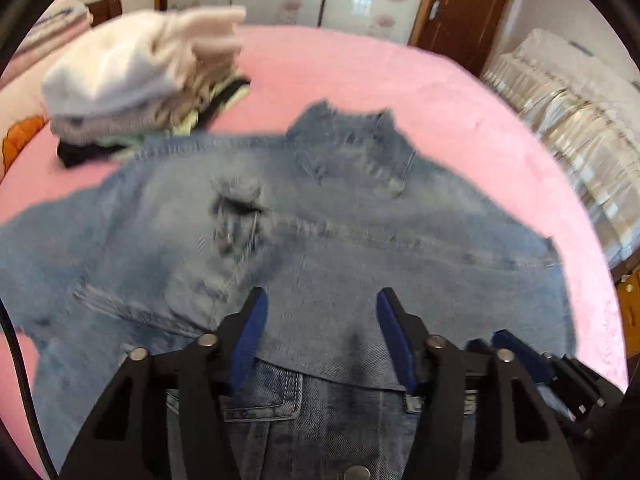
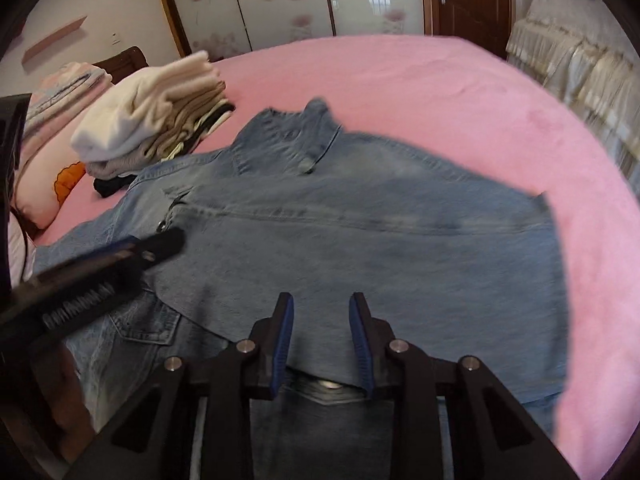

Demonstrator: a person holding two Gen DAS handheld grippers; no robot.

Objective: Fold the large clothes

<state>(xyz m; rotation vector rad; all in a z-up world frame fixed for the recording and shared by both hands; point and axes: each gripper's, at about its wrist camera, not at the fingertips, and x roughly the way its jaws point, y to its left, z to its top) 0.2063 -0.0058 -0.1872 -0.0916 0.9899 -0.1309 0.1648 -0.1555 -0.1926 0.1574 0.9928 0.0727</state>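
A blue denim jacket (image 1: 360, 240) lies spread on the pink bed (image 1: 400, 72), collar at the far side, with one panel folded over the front near me. My left gripper (image 1: 322, 300) hovers open just over that folded panel's near edge, nothing pinched between its blue pads. In the right wrist view the jacket (image 2: 380, 240) fills the middle. My right gripper (image 2: 322, 308) stands partly open above the same folded edge, its pads clear of the cloth. The left gripper (image 2: 164, 242) shows at the left of that view, and the right gripper's fingers (image 1: 516, 350) show at the lower right of the left wrist view.
A stack of folded clothes (image 2: 152, 120), white on top, sits at the bed's far left beside a pillow (image 2: 44, 188). The pink bed (image 2: 420, 80) stretches beyond and to the right of the jacket. A cloth-covered piece of furniture (image 2: 580, 68) stands at the right, a brown door (image 2: 472, 0) behind.
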